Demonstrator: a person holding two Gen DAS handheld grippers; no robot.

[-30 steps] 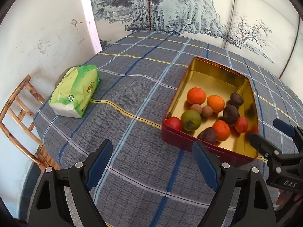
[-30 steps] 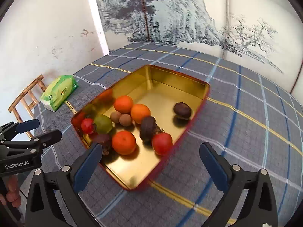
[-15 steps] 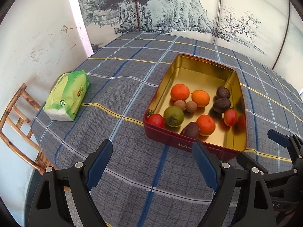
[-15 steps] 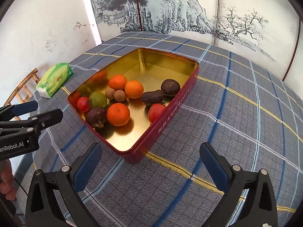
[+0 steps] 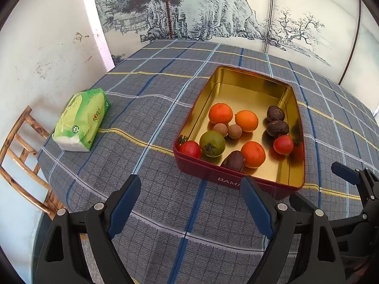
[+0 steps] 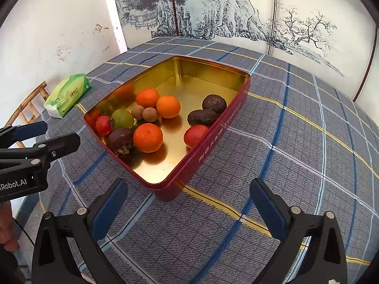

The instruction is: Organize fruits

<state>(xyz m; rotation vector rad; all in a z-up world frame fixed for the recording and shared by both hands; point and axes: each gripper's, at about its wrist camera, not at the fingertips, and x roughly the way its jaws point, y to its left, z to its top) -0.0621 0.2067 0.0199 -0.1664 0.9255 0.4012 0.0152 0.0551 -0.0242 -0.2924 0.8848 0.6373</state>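
A red tin with a gold inside (image 5: 251, 87) (image 6: 213, 73) stands on the plaid tablecloth. In it lie three oranges (image 5: 220, 113) (image 6: 148, 137), two red tomatoes (image 5: 283, 144) (image 6: 195, 136), a green tomato (image 5: 212, 140) (image 6: 122, 118), two small brown longans (image 5: 235, 131) (image 6: 150, 114) and three dark purple fruits (image 5: 277, 128) (image 6: 202, 117). My left gripper (image 5: 189, 194) is open and empty, in front of the tin's near wall. My right gripper (image 6: 188, 201) is open and empty, in front of the tin's near corner.
A green pack of tissues (image 5: 81, 119) (image 6: 68, 94) lies on the table to the left. A wooden chair (image 5: 16, 156) stands beyond the table's left edge. A painted screen (image 5: 201, 7) runs behind the table. The plaid cloth (image 6: 308, 142) stretches to the right of the tin.
Both grippers have drawn back from the tin and stay open. The fruits have rolled a little inside the tin; one dark fruit now lies next to another at its right side.
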